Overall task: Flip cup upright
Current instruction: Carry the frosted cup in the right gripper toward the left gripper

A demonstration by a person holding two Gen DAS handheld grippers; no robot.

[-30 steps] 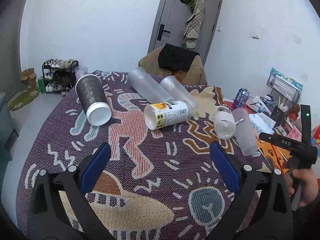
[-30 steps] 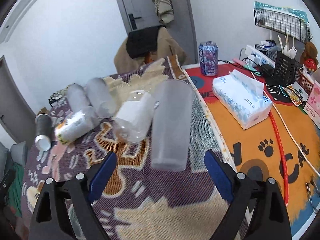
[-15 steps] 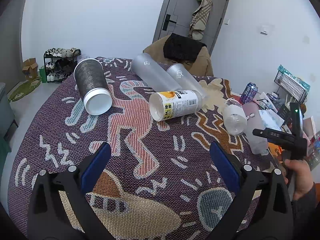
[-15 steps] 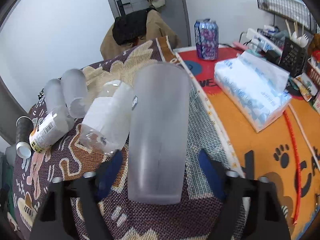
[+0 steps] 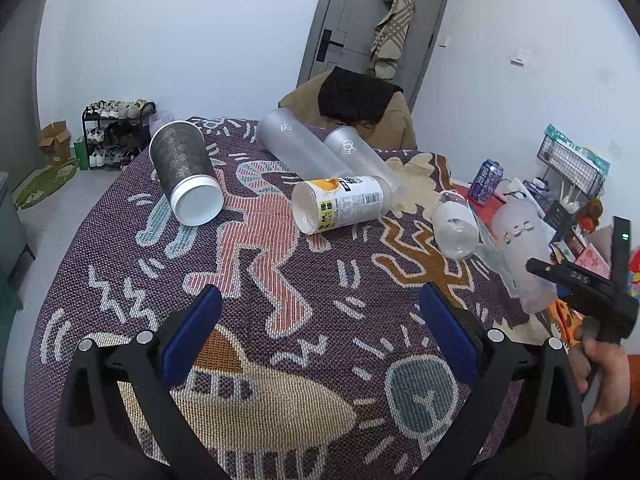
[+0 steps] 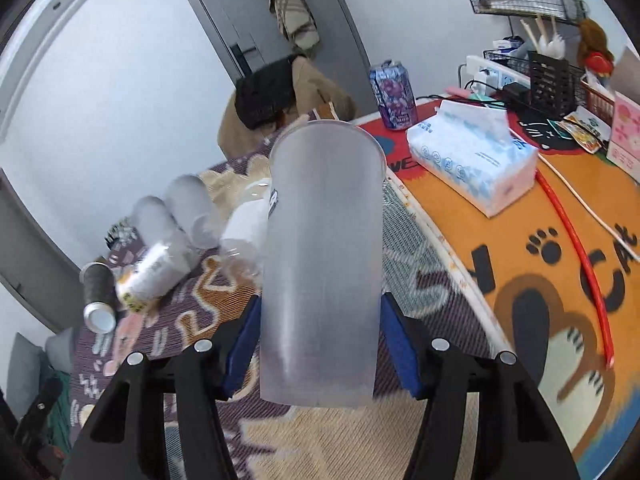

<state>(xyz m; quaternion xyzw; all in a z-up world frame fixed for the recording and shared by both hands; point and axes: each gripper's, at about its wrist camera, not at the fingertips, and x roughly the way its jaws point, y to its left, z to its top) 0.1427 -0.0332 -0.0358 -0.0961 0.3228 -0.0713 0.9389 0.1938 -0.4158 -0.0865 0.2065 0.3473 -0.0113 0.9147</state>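
Note:
A frosted plastic cup point(image 6: 320, 264) sits between the blue pads of my right gripper point(image 6: 320, 354), which is shut on it. The cup is tilted, wide rim pointing away from the camera. It also shows in the left wrist view point(image 5: 520, 256), held over the right side of the patterned cloth point(image 5: 256, 280). My left gripper point(image 5: 320, 336) is open and empty above the cloth's near part. Several other cups lie on their sides: a dark cup point(image 5: 186, 176), two frosted cups point(image 5: 296, 146), a yellow-labelled cup point(image 5: 340, 204) and a clear one point(image 5: 456, 226).
An orange cat mat point(image 6: 560, 240) covers the table's right side, with a tissue pack point(image 6: 472, 160), a soda can point(image 6: 394, 94), a red cable point(image 6: 576, 248) and a black wire basket point(image 6: 548, 76). A chair with a coat point(image 5: 356, 108) stands behind the table.
My right gripper moved in around the frosted cup, closed on it and lifted its far end up from the cloth. My left gripper stayed open and shifted only slightly.

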